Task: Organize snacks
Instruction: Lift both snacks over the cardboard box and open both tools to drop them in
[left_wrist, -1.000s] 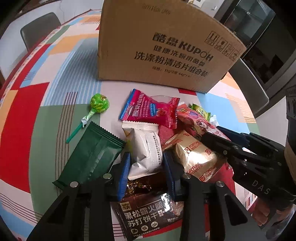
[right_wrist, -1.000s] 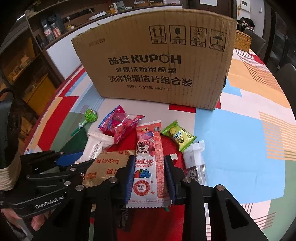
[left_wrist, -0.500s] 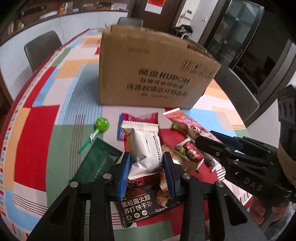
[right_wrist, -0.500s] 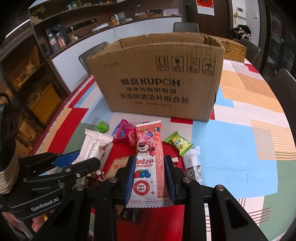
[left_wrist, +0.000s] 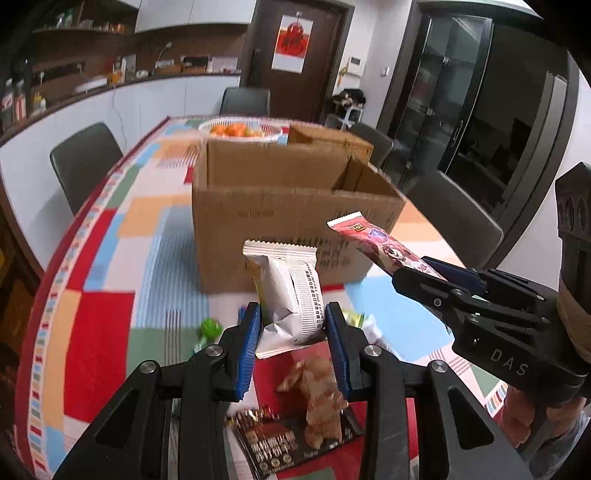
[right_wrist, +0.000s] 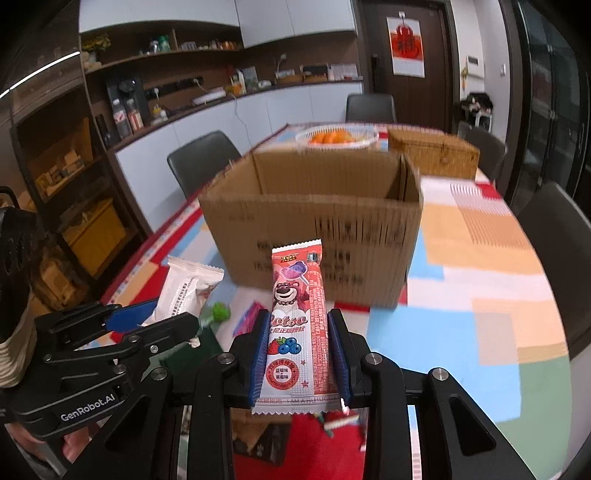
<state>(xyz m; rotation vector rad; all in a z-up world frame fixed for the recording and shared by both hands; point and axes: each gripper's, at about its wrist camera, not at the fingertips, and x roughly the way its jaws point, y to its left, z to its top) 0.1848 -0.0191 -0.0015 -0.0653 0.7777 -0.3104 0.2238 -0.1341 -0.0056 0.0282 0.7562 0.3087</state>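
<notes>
Between left fingers (left_wrist: 248, 341): white packet (left_wrist: 291, 295), clamped.

white packet (left_wrist: 291, 295): glossy crinkled foil-plastic, between the left tongs | pink packet (right_wrist: 299, 328): shiny printed plastic film, between the right tongs | box (right_wrist: 314, 229) beyond both: matt brown corrugated cardboard | tablecloth (right_wrist: 480, 295) below: smooth printed sheet | tong arms: matt black plastic, blue ribbed pads
</notes>
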